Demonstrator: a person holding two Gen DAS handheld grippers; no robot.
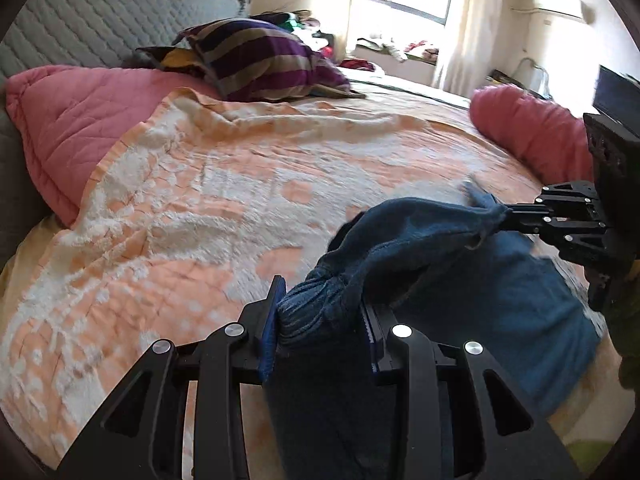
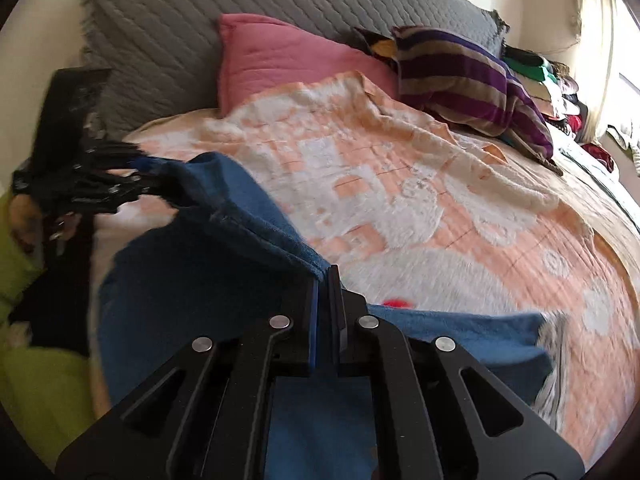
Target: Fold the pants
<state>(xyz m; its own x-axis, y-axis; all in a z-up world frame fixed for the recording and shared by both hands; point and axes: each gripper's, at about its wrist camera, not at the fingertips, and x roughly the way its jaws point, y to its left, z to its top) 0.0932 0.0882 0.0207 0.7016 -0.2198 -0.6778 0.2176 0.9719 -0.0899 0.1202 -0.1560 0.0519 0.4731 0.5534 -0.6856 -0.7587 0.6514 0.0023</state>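
Blue pants (image 1: 500, 300) hang between both grippers above an orange-and-white blanket (image 1: 240, 200) on the bed. My left gripper (image 1: 320, 316) is shut on a bunched part of the pants, at their gathered band. My right gripper (image 2: 326, 280) is shut on the pants' edge (image 2: 260, 224). The right gripper also shows at the right of the left wrist view (image 1: 508, 216), pinching the cloth. The left gripper shows at the left of the right wrist view (image 2: 148, 176), blurred. The cloth stretches taut between them and the rest droops below.
A pink quilt (image 1: 72, 128) and a purple striped pillow (image 1: 260, 60) lie by the grey headboard (image 2: 240, 4). A pink bolster (image 1: 528, 128) lies at the bed's far side. Piled clothes (image 2: 552, 88) sit by the window. Green fabric (image 2: 36, 392) is at the left.
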